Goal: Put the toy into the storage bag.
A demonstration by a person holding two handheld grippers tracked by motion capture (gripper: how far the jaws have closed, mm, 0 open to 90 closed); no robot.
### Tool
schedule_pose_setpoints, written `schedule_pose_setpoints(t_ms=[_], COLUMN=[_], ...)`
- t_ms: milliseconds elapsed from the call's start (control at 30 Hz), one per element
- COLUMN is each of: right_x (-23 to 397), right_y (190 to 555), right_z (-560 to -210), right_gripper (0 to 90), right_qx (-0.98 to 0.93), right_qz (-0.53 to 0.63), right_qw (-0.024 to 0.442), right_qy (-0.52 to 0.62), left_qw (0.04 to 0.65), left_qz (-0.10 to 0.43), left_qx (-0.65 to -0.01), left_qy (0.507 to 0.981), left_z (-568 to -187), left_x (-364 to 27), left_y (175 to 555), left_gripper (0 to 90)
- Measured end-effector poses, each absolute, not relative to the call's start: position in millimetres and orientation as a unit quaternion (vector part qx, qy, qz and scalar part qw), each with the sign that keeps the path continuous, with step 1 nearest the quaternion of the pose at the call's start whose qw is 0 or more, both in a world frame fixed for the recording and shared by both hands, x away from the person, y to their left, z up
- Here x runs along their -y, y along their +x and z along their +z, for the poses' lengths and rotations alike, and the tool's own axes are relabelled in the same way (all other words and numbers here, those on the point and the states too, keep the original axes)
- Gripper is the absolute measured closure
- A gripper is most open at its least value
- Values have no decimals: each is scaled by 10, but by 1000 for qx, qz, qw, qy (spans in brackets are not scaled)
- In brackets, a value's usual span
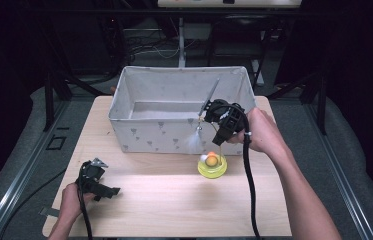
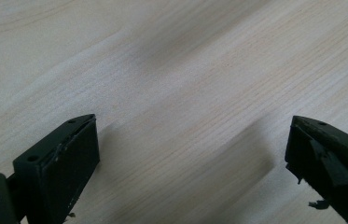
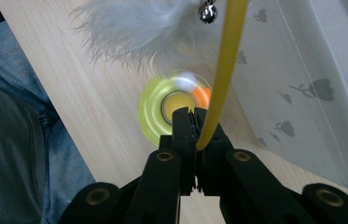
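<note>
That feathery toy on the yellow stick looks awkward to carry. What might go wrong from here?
1. The right gripper pinches the thin yellow wand only at its tips, so the stick might swivel or slip out.
2. The feather and small bell dangle just above the yellow disc toy; they may snag it or drag it across the table.
3. The wand's far end leans over the fabric bin and could catch its rim.
</note>
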State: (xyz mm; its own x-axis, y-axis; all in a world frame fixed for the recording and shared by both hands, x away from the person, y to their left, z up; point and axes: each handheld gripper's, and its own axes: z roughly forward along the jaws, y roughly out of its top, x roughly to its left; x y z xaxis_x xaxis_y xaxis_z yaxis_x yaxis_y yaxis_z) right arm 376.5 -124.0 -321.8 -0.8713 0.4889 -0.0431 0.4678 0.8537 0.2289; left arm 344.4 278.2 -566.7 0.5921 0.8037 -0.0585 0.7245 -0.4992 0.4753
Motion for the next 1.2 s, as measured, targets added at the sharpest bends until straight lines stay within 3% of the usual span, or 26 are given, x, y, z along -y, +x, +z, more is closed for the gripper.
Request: schedule_pose_setpoints(t_ms=[1200], right_x=[1294], right_y=[3845], right_z=[-2815], right_gripper=[878], right_qx=[-959], right_qz=[105], right_qw=[65], right_qy=[254], left_qw=[232], left_qz=[81], left_qx=[-444], left_qy=[862], left_z=[-5676], left_x=[-2774], left_y=[3445], left_gripper=[31])
